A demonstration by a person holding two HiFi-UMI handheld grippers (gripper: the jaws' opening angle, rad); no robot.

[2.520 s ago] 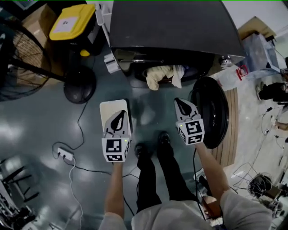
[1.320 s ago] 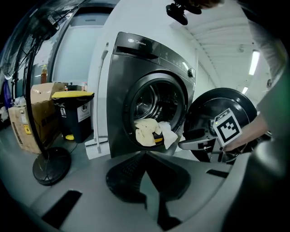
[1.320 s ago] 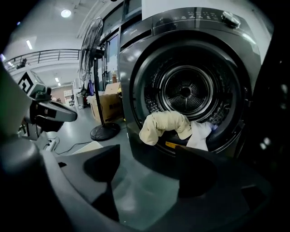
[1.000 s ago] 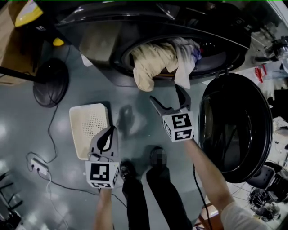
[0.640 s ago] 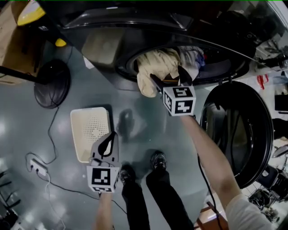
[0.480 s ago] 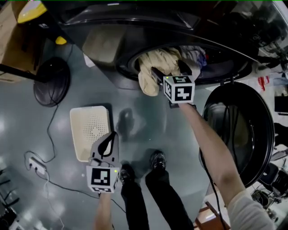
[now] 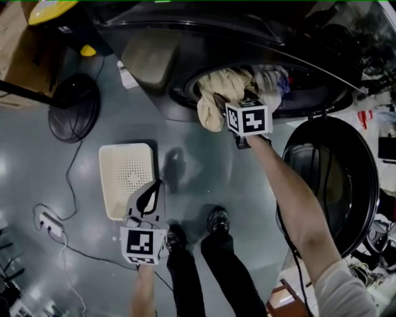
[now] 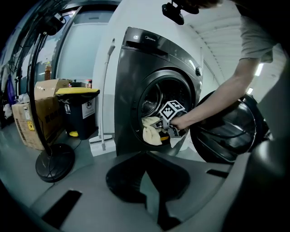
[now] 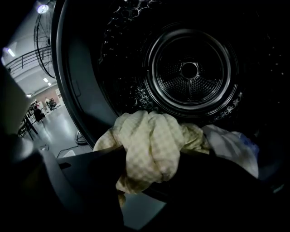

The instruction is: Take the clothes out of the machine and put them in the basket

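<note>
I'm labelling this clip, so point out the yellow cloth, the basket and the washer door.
yellow cloth [image 9: 149,145]: right gripper view, bunched middle.
basket [image 7: 125,179]: head view, bare bottom.
washer door [image 7: 334,173]: head view, glass centre.

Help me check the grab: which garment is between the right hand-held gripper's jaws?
The cream checked cloth, between the jaws of the right hand-held gripper, which have just been closing; the white garment lies outside them.

Glossy grey floor [image 7: 37,170] with patches of glare. Upper left: cardboard box [image 7: 13,37], yellow-lidded bin [image 7: 52,9], round fan base [image 7: 74,116]. Lower left: white power strip [image 7: 47,223] on a cable.
</note>
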